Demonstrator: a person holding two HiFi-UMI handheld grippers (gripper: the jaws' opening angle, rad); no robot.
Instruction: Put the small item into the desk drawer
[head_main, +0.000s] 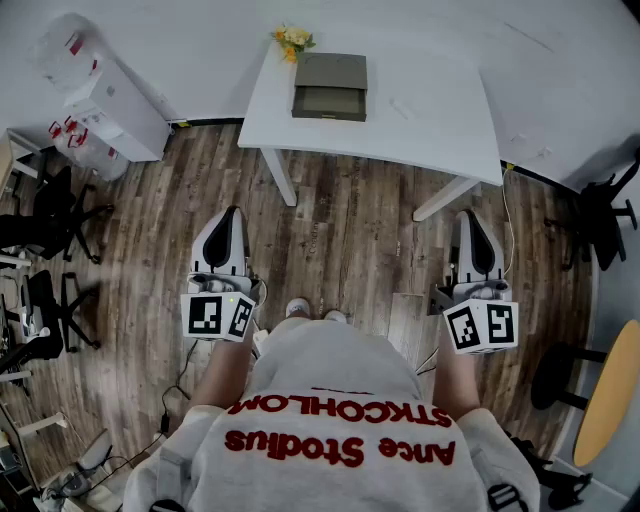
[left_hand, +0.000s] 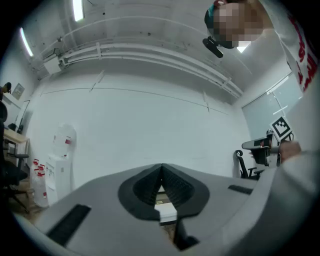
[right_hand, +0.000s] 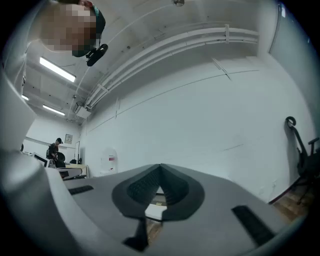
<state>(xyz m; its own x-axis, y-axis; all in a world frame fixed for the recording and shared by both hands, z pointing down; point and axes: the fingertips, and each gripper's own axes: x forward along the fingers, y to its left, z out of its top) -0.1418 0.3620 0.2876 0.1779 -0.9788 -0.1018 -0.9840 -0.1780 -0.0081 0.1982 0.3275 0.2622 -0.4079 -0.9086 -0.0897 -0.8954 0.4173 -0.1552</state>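
Both the left gripper (head_main: 233, 216) and the right gripper (head_main: 470, 217) are closed and empty, held low, well short of the white desk (head_main: 420, 110). The best first move is probably to step up square to the desk. On the desk, a grey drawer box (head_main: 330, 85) sits beside yellow flowers (head_main: 292, 40); I cannot make out the small item or what the box contains.
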